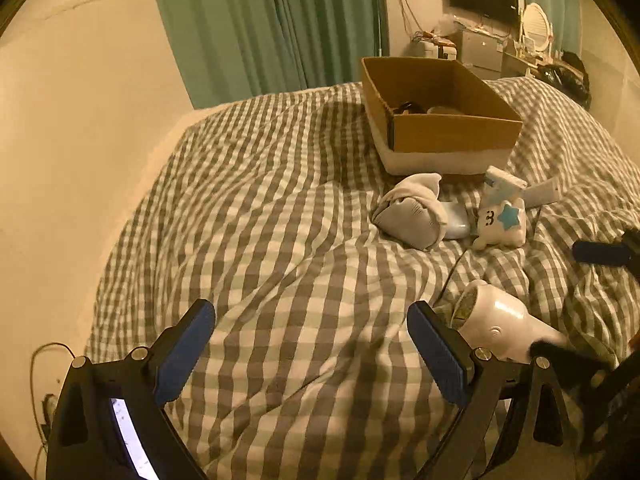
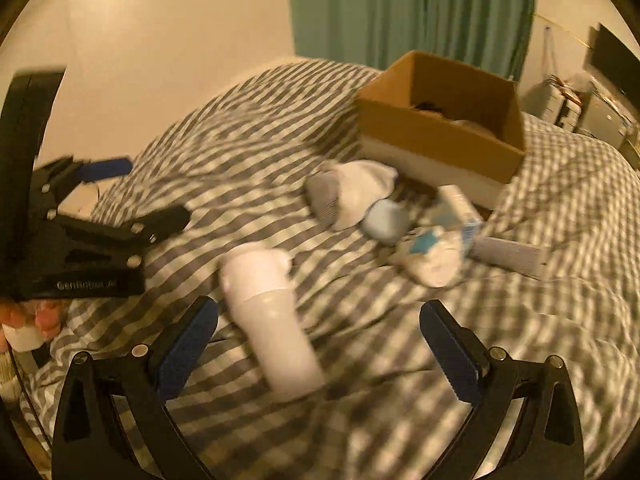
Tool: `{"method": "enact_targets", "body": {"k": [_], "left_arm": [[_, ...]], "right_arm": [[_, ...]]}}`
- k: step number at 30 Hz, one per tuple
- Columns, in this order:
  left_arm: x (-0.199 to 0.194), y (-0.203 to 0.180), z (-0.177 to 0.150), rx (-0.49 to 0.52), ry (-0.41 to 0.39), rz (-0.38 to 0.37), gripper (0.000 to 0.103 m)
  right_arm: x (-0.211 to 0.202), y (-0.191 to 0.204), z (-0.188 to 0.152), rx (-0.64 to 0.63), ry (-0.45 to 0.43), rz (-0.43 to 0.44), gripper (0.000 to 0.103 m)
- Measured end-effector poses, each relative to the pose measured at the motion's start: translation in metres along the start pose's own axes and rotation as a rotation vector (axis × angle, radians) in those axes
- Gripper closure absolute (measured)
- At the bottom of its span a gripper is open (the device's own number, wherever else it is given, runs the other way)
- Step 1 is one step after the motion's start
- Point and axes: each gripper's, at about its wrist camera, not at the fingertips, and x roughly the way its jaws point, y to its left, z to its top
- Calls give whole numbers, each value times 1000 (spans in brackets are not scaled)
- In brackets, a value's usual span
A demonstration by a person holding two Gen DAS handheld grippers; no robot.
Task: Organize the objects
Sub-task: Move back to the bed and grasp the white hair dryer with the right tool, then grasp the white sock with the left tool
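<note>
- Now both tools are wide apart and hold nothing: the left tool (image 1: 311, 344) hovers over bare checked bedcover (image 1: 260, 208), the right tool (image 2: 319, 346) above the white hair dryer (image 2: 272, 320), which lies on the bed.
- Probably the smooth round body may slip from the pads when they close.
- Its dark cord (image 1: 454, 268) could drag on the cover.
- The cardboard box (image 1: 440, 120) stands well apart, with socks (image 1: 412, 210) and a plush toy (image 1: 500, 222) between, so a low carry may knock them.

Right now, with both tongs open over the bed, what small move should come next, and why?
Probably ease the right tongs forward and close on the white hair dryer. It lies on the checked blanket just ahead of them, partly between the open jaws, and nearer than the socks by the cardboard box.
</note>
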Motion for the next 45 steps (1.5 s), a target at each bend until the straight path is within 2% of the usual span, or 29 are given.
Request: {"method": "enact_targets", "body": {"k": [5,7,9,10,11,17,23,27,34,42,43,44,45], "left_arm": [[7,6,-2,-14,9,-20,4],[8,8,-2,-19,11,-26,4],[10,9,-2,-23,14,-33,4],[11,9,-1,-24,15,-35,4],[12,9,-1,-23,17,-38,4],[17,1,11,10,13,-54,4],[34,-19,40,31,19,-120,4],[52,-37,59,49,32,-148,4],[98,-64,78,60,107,-186,4],[147,-84,88,52,162,-170,4],[152,-85,87,44,181,-182,6],[156,-86,87,40,196,-197,14],[158,-87,86,44,203,-208,17]], "right_arm": [[24,13,0,-35,58,4,13],[29,16,-1,-38,75,8,24],[35,19,-2,-47,93,32,43],[38,19,-2,-54,98,33,49],[39,21,-2,-63,100,32,60],[31,9,3,-38,55,41,60],[18,-30,17,19,-7,-61,60],[15,-57,22,59,-13,-106,60],[15,-94,29,117,-30,-121,60],[23,-110,31,150,-29,-92,60],[24,-111,30,153,-28,-86,60],[25,-112,30,156,-28,-83,60],[25,-112,29,160,-29,-80,60]]}}
